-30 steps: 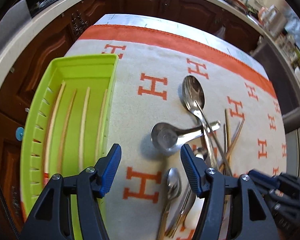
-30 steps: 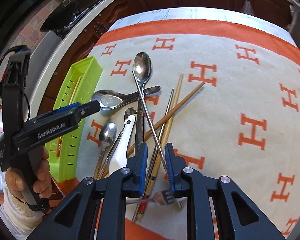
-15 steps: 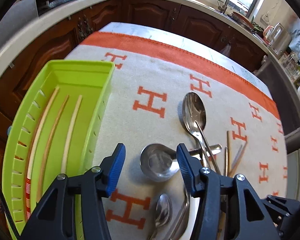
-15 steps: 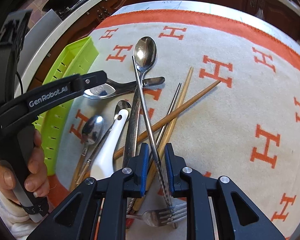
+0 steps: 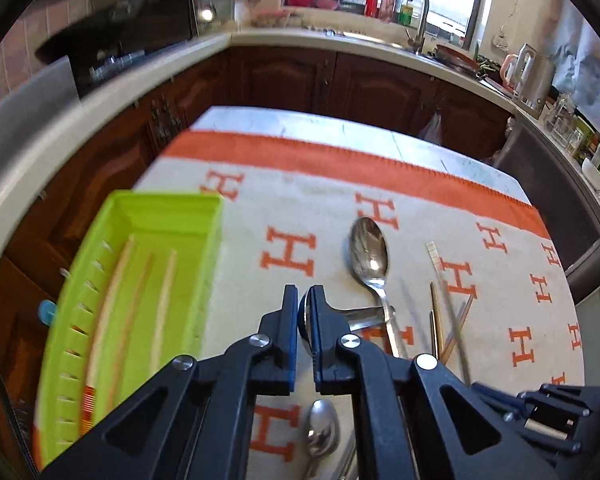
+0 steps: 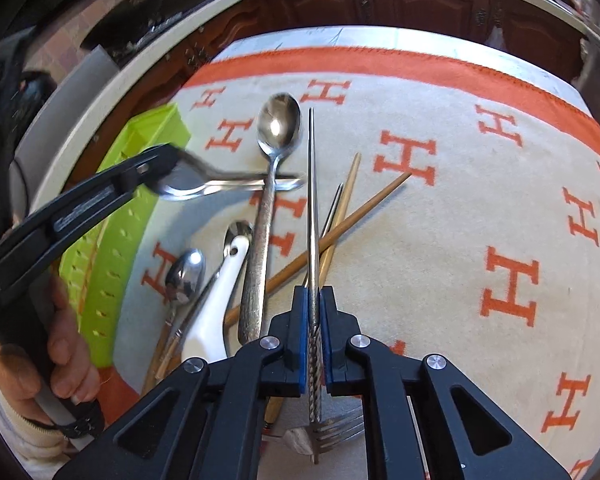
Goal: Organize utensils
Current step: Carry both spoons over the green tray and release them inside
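Observation:
My left gripper [image 5: 303, 300] has its jaws closing tight on the bowl rim of a short steel soup spoon [image 5: 364, 316], which is tilted up off the cloth. The right wrist view shows the same grip, with the left gripper [image 6: 168, 168] holding the soup spoon [image 6: 220, 186] beside the green tray [image 6: 160, 120]. My right gripper [image 6: 313, 300] has its jaws closing on a metal chopstick [image 6: 311, 200], which points straight ahead over the pile. The green tray [image 5: 140, 208] holds three wooden chopsticks [image 5: 128, 300].
On the H-patterned cloth [image 6: 440, 240] lie a long steel spoon [image 6: 280, 128], wooden chopsticks [image 6: 360, 216], a white ceramic spoon [image 6: 216, 300], a small spoon [image 6: 186, 276] and a fork [image 6: 336, 428]. A person's hand [image 6: 68, 364] grips the left tool. Cabinets and a counter ring the table.
The left jaws went from wide open to shut on the soup spoon's bowl and rose, tilting the view up. The right jaws narrowed onto the metal chopstick, which now runs straight between them.

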